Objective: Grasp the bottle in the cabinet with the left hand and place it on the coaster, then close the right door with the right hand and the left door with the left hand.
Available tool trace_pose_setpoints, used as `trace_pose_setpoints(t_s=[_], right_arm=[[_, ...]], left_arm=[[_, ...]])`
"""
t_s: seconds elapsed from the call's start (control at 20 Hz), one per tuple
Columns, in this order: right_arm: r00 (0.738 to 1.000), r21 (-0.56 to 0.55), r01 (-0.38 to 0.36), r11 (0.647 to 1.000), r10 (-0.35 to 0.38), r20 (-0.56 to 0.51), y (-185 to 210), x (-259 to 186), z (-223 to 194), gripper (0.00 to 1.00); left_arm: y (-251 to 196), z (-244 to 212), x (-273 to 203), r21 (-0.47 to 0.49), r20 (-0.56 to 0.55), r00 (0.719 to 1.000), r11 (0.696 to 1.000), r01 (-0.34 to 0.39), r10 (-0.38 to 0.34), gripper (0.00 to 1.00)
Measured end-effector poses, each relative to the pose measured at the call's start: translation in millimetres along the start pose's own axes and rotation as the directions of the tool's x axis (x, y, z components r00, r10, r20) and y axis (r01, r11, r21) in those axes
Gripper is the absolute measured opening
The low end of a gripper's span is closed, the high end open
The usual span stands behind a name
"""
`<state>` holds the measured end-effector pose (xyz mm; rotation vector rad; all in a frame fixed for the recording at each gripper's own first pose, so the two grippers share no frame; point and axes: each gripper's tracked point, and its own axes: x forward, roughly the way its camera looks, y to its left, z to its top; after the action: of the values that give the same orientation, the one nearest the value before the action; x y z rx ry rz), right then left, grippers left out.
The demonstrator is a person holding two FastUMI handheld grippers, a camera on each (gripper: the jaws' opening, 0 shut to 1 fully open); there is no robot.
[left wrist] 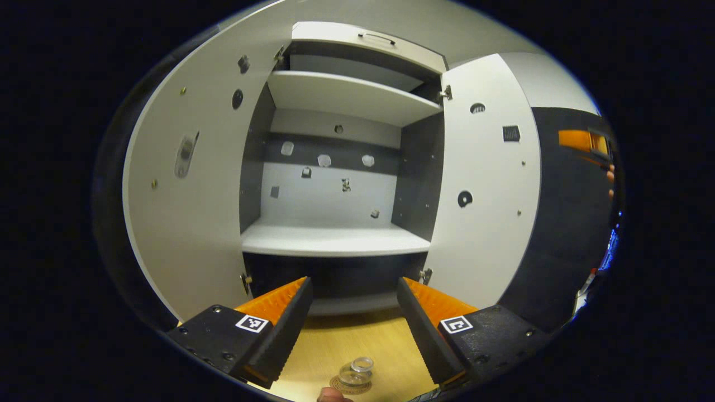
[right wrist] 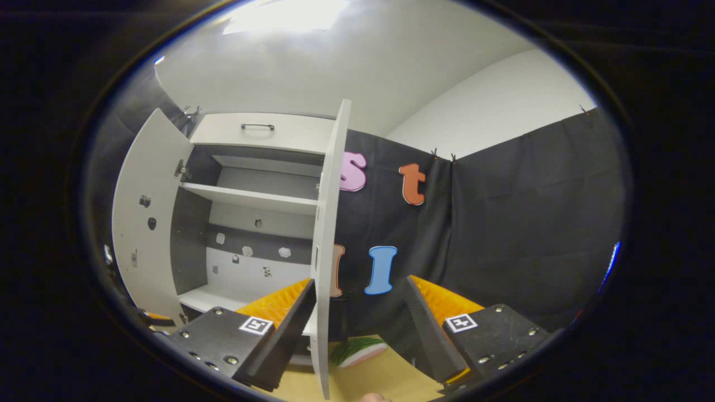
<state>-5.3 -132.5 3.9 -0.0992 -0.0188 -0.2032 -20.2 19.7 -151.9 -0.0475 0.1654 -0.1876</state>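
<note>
Now | left fingers (left wrist: 354,329) wide apart, holding nothing (bottle (left wrist: 356,373) on coaster (left wrist: 345,385)) | right fingers (right wrist: 357,329) likewise

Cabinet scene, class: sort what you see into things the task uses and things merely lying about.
Task things:
- bottle, on the coaster
- right door, open
- left door, open
- left gripper, open
- right gripper, open

Lying about:
- green and pink object on the wooden tabletop

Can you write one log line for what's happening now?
bottle: on coaster | cabinet: both doors open | left gripper: open | right gripper: open, near right door
</note>
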Motion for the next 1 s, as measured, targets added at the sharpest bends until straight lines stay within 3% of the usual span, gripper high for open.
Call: trace_pose_setpoints(t_s=[0.2, 0.4, 0.65, 0.75, 0.8, 1.0], right_arm=[[0.999, -0.028, 0.036, 0.999, -0.037, -0.017, -14.5, 27.0, -8.5, 0.96], [0.997, -0.06, 0.04, 0.997, -0.044, -0.067, -16.4, 49.7, -28.6, 0.96], [0.996, -0.049, 0.003, 0.999, -0.007, -0.091, -4.2, 55.5, -35.7, 0.95], [0.996, -0.052, -0.016, 0.999, 0.011, -0.09, 2.8, 54.8, -35.3, 0.92], [0.995, -0.048, -0.029, 0.998, 0.024, -0.093, 7.3, 54.5, -35.4, 0.95], [0.989, 0.003, -0.103, 0.995, 0.103, -0.101, 32.2, 51.0, -37.1, 0.95]], left_arm=[[3.7, 38.7, -7.6, 0.037, -0.016, 0.999, 0.998, -0.045, 0.046, 0.96], [7.5, 64.7, -23.1, -0.008, 0.001, 0.997, 0.997, -0.071, 0.071, 0.97], [27.4, 78.3, -42.0, 0.044, 0.025, 0.987, 0.986, -0.16, 0.159, 0.97], [30.1, 75.3, -45.6, 0.051, 0.019, 0.985, 0.984, -0.173, 0.173, 0.93], [29.7, 75.0, -46.7, 0.048, 0.016, 0.984, 0.983, -0.175, 0.175, 0.97], [27.6, 77.5, -51.9, 0.025, 0.021, 0.983, 0.983, -0.181, 0.18, 0.97]])
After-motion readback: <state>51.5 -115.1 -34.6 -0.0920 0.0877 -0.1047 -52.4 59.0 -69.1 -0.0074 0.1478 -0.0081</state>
